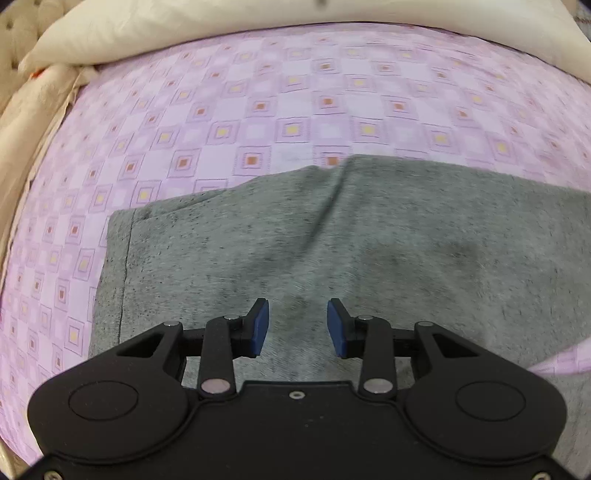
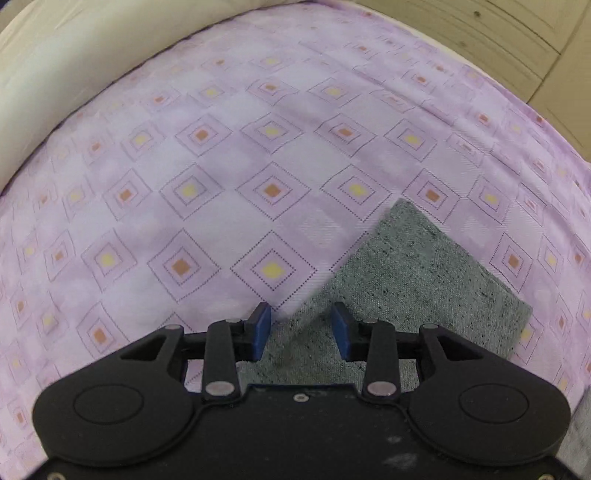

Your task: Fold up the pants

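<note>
Left wrist view: your left gripper (image 1: 298,328) has its jaws spread, nothing between them, grey pants (image 1: 369,251) spread under and ahead on the bed (image 1: 258,92). Right wrist view: right gripper (image 2: 301,332) jaws spread too, empty, pants (image 2: 424,280) corner under and right of them.

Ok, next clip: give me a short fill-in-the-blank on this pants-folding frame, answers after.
1. The pants are ____ in colour.
2. They lie on a checked sheet that is mostly ____.
3. The blue pads of the left claw stand ____, with nothing pinched between them.
4. Past the sheet's far edge in the left wrist view lies a ____ pillow.

Answers: grey; pink; apart; cream
</note>
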Motion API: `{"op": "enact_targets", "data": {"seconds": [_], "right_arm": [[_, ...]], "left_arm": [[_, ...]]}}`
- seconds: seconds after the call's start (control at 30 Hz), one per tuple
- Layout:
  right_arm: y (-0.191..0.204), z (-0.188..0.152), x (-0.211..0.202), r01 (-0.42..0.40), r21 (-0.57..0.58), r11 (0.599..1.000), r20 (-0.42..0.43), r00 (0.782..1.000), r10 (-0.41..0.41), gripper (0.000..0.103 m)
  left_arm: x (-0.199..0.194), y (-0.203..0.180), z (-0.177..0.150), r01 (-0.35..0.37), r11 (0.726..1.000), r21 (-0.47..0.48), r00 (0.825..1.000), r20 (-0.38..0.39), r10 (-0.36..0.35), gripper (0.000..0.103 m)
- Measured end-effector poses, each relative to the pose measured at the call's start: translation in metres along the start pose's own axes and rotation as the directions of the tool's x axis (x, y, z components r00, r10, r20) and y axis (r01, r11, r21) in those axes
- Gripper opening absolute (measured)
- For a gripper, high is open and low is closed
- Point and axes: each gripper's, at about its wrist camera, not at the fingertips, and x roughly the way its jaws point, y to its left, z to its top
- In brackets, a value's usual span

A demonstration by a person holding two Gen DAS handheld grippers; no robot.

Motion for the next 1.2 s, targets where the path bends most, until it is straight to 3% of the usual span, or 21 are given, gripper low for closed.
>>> {"op": "enact_targets", "data": {"seconds": [0.03, 0.07, 0.23, 0.43, 0.63, 0.77, 0.83, 0.93, 1.0, 1.03, 1.07, 1.1, 1.2], "right_arm": [[-0.003, -0.002, -0.002, -0.009, -0.002, 1.0, -0.025, 1.0, 0.009, 0.024], [-0.008, -0.004, -0.004, -0.035, -0.001, 0.999, -0.041, 0.999, 0.035, 0.003], [-0.052, -0.02, -0.037, -0.126, 0.073, 0.989, -0.013, 0.992, 0.127, 0.003], [-0.094, -0.051, -0.069, -0.17, 0.073, 0.983, -0.002, 0.985, 0.171, 0.003], [-0.103, -0.068, -0.073, -0.186, 0.074, 0.98, 0.02, 0.983, 0.185, 0.003], [-0.104, -0.074, -0.076, -0.188, 0.073, 0.98, 0.028, 0.982, 0.186, 0.003], [-0.103, -0.074, -0.075, -0.188, 0.076, 0.979, 0.027, 0.982, 0.186, 0.003], [-0.102, -0.075, -0.076, -0.19, 0.074, 0.979, 0.028, 0.982, 0.188, 0.003], [-0.103, -0.075, -0.077, -0.19, 0.069, 0.979, 0.028, 0.982, 0.189, 0.003], [-0.102, -0.076, -0.078, -0.192, 0.066, 0.979, 0.031, 0.981, 0.19, 0.003], [-0.102, -0.075, -0.079, -0.196, 0.062, 0.979, 0.036, 0.98, 0.194, 0.003], [-0.102, -0.075, -0.081, -0.199, 0.057, 0.978, 0.041, 0.98, 0.197, 0.003], [-0.105, -0.076, -0.09, -0.212, 0.054, 0.976, 0.059, 0.976, 0.209, 0.003]], "left_arm": [[0.001, 0.004, 0.004, 0.013, 1.0, -0.015, 1.0, -0.007, -0.013, 0.046], [0.003, 0.008, 0.008, 0.03, 0.999, -0.03, 0.999, -0.013, -0.03, 0.046], [0.016, 0.029, 0.046, 0.13, 0.982, -0.138, 0.99, -0.043, -0.137, 0.046], [0.044, 0.045, 0.097, 0.215, 0.942, -0.259, 0.964, -0.099, -0.247, 0.046], [0.069, 0.046, 0.126, 0.143, 0.947, -0.288, 0.967, -0.162, -0.196, 0.046], [0.078, 0.049, 0.129, 0.044, 0.953, -0.3, 0.971, -0.211, -0.112, 0.046], [0.083, 0.047, 0.128, 0.018, 0.96, -0.279, 0.97, -0.228, -0.085, 0.047], [0.099, 0.035, 0.126, 0.004, 0.977, -0.214, 0.95, -0.303, -0.07, 0.049], [0.1, 0.028, 0.125, -0.013, 0.983, -0.183, 0.954, -0.295, -0.042, 0.05], [0.1, 0.026, 0.126, -0.012, 0.984, -0.178, 0.956, -0.291, -0.041, 0.043], [0.098, 0.026, 0.126, -0.002, 0.983, -0.181, 0.959, -0.28, -0.05, 0.026], [0.095, 0.027, 0.125, 0.004, 0.982, -0.19, 0.962, -0.267, -0.055, 0.017], [0.081, 0.038, 0.117, 0.018, 0.971, -0.237, 0.972, -0.223, -0.073, 0.008]]}}
